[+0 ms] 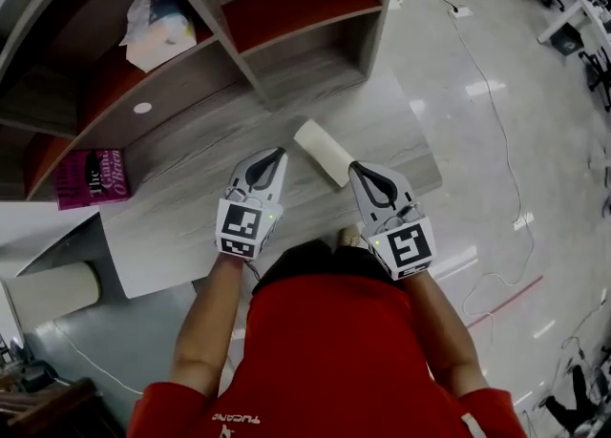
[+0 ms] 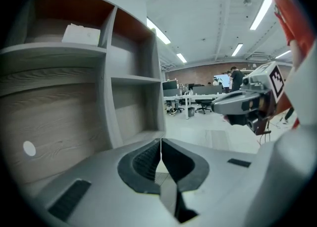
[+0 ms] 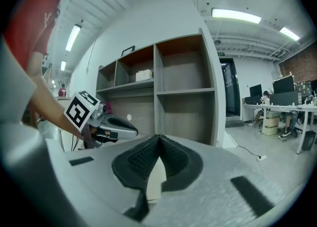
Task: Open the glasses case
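Observation:
A cream, oblong glasses case point(image 1: 321, 150) lies closed on the grey wooden desk point(image 1: 191, 207), near its front edge. My left gripper point(image 1: 281, 152) is shut and empty, its tip just left of the case's near end. On the other side, my right gripper point(image 1: 352, 167) is also shut with nothing in it, its tip close to the case's right end. In the left gripper view the jaws point(image 2: 161, 142) meet in a thin line, and the right gripper point(image 2: 242, 105) shows beyond them. In the right gripper view the closed jaws point(image 3: 158, 137) hide most of the case; a pale strip of it point(image 3: 154, 181) shows below them.
Shelf compartments point(image 1: 286, 16) rise at the back of the desk. A white bag point(image 1: 158, 28) lies on one shelf, and a pink book point(image 1: 91, 178) on the desk's left. A pale cylinder point(image 1: 52, 293) sits beside the desk. Cables point(image 1: 496, 140) run over the shiny floor.

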{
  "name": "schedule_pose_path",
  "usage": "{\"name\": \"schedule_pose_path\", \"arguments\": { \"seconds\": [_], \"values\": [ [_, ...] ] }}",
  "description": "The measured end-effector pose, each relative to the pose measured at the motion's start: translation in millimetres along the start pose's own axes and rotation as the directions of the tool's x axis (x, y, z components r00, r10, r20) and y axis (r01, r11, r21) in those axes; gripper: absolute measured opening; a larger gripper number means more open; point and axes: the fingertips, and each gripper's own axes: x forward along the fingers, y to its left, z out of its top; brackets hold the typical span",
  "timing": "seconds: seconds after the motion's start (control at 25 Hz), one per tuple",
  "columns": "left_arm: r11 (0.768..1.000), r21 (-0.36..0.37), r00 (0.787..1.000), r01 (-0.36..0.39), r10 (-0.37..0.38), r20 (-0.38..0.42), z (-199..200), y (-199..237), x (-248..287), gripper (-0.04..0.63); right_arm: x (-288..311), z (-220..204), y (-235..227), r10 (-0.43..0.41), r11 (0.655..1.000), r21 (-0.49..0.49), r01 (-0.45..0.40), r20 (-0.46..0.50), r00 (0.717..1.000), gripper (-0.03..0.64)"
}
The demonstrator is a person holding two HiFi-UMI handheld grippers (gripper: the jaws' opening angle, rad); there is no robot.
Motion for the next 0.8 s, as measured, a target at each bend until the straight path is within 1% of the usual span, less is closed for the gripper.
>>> {"name": "schedule_pose_path", "arguments": {
  "seconds": [0.16, 0.32, 0.56, 0.6, 0.64, 0.68, 0.8],
  "values": [
    [1.000, 0.003, 0.998, 0.018, -0.018, -0.060, -18, 6, 16, 0.011, 10, -6, -4, -0.020, 1.000, 0.003, 0.020, -0.034, 0.999, 0.005],
    [0.998, -0.023, 0.990, 0.060, -0.063, -0.123, -37, 8, 29, 0.012, 20, -10, -6, -0.046, 0.999, -0.024, 0.045, -0.039, 0.998, 0.005],
    [0.994, -0.033, 0.978, 0.108, -0.112, -0.176, -54, 11, 42, 0.015, 33, -26, -1, -0.061, 0.998, -0.034, 0.058, -0.097, 0.993, 0.007],
    [0.992, -0.035, 0.976, 0.119, -0.123, -0.180, -56, 12, 44, 0.036, 36, -29, 0, -0.059, 0.998, -0.035, 0.055, -0.112, 0.992, 0.023],
    [0.991, -0.040, 0.973, 0.131, -0.136, -0.187, -59, 11, 46, 0.074, 38, -33, 1, -0.058, 0.998, -0.036, 0.054, -0.126, 0.990, 0.035],
    [0.989, -0.046, 0.969, 0.142, -0.149, -0.198, -62, 11, 48, 0.098, 41, -36, 1, -0.058, 0.998, -0.040, 0.053, -0.136, 0.989, 0.044],
    [0.983, -0.059, 0.955, 0.176, -0.185, -0.231, -70, 10, 52, 0.134, 48, -49, 2, -0.063, 0.997, -0.059, 0.053, -0.180, 0.982, 0.095]
  ]
}}
